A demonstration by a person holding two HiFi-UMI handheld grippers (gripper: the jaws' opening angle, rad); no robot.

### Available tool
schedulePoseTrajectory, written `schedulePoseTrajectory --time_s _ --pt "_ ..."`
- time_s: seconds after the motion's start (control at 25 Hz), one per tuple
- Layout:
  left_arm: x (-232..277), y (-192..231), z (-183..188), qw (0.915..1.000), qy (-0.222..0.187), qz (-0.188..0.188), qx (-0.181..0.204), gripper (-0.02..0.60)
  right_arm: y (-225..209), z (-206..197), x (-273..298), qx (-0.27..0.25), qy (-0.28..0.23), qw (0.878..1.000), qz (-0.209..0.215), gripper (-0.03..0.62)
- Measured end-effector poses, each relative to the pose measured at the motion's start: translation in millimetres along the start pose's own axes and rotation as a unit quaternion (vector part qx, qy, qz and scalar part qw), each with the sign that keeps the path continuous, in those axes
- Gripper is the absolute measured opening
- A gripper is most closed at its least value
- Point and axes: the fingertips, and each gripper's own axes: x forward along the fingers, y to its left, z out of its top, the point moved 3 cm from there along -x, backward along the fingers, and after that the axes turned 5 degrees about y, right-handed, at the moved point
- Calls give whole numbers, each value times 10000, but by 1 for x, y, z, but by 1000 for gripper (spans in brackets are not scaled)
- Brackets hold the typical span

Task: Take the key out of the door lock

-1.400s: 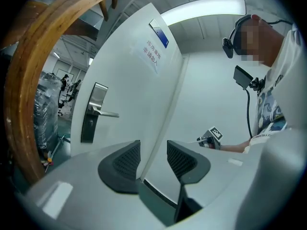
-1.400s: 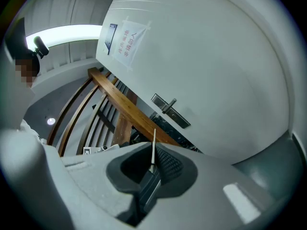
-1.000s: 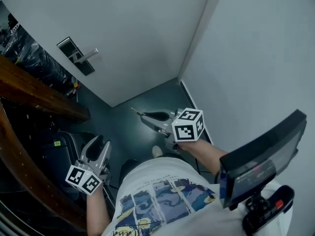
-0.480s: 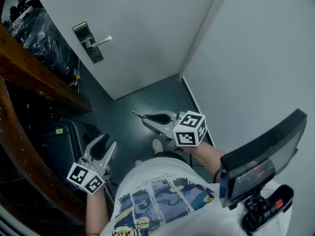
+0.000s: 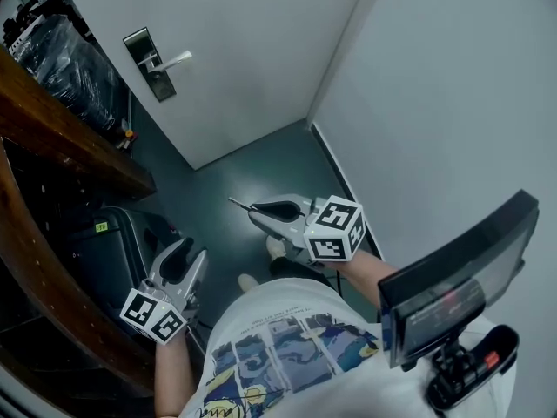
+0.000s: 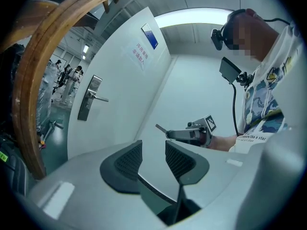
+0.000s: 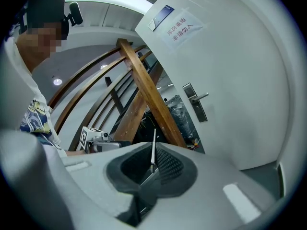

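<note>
The white door's metal lock plate with its lever handle is at upper left; it also shows as the lock plate and the lock plate. My right gripper hangs low over the dark floor, far from the door, shut on a thin metal key that sticks out past its tips; the key stands between the pads of that gripper. My left gripper is lower left, and its jaws stand apart with nothing between them.
A curved wooden handrail runs down the left side, with black bags and a dark case behind it. White walls close the corner on the right. A screen on a mount sits at lower right.
The view has shifted, so the door lock sits higher and further left in the picture. Both grippers keep almost the same places, and the key stays in the right one.
</note>
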Motion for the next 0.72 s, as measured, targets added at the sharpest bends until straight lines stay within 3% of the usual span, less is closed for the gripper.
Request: schedulePoseTrajectory --time_s 0.72 --pt "-17 5 -12 9999 -41 -139 -45 161 17 -8 6 -48 89 9997 -217 25"
